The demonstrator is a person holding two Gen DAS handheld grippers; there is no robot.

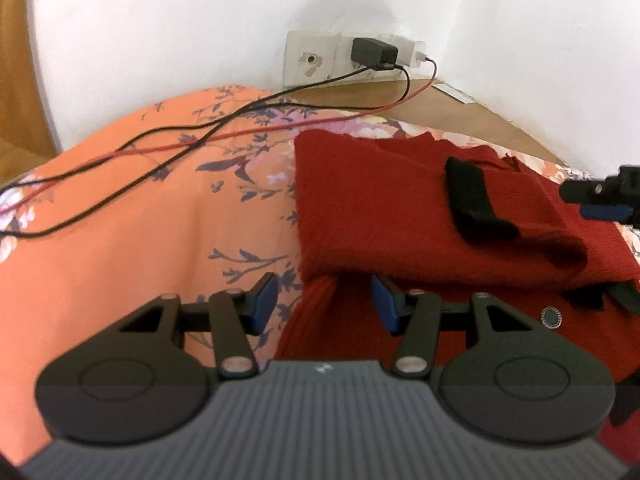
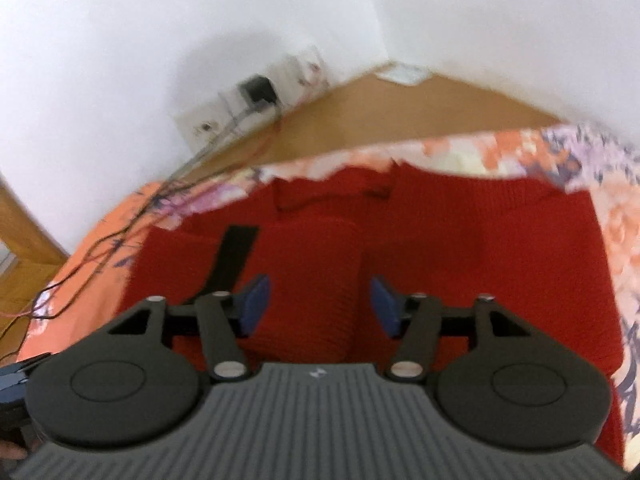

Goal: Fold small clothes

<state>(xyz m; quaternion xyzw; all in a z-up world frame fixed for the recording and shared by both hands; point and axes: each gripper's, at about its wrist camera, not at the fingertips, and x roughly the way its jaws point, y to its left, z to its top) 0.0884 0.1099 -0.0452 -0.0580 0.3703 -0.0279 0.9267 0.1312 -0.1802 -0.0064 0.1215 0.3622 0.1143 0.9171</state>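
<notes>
A red knit garment (image 1: 400,208) lies partly folded on an orange floral sheet (image 1: 120,240); it also shows in the right wrist view (image 2: 480,248). A black strap (image 1: 468,200) lies across its folded top layer and shows in the right wrist view too (image 2: 234,256). My left gripper (image 1: 324,304) is open and empty, over the garment's left edge. My right gripper (image 2: 316,308) is open and empty, above the middle of the garment. The right gripper's tip shows at the right edge of the left wrist view (image 1: 608,196).
A black cable (image 1: 160,160) and a red cable (image 1: 248,132) run across the sheet from a charger (image 1: 374,52) plugged into the wall socket. A wooden floor strip (image 2: 360,120) lies between sheet and white wall. A wooden door frame (image 2: 24,232) stands at left.
</notes>
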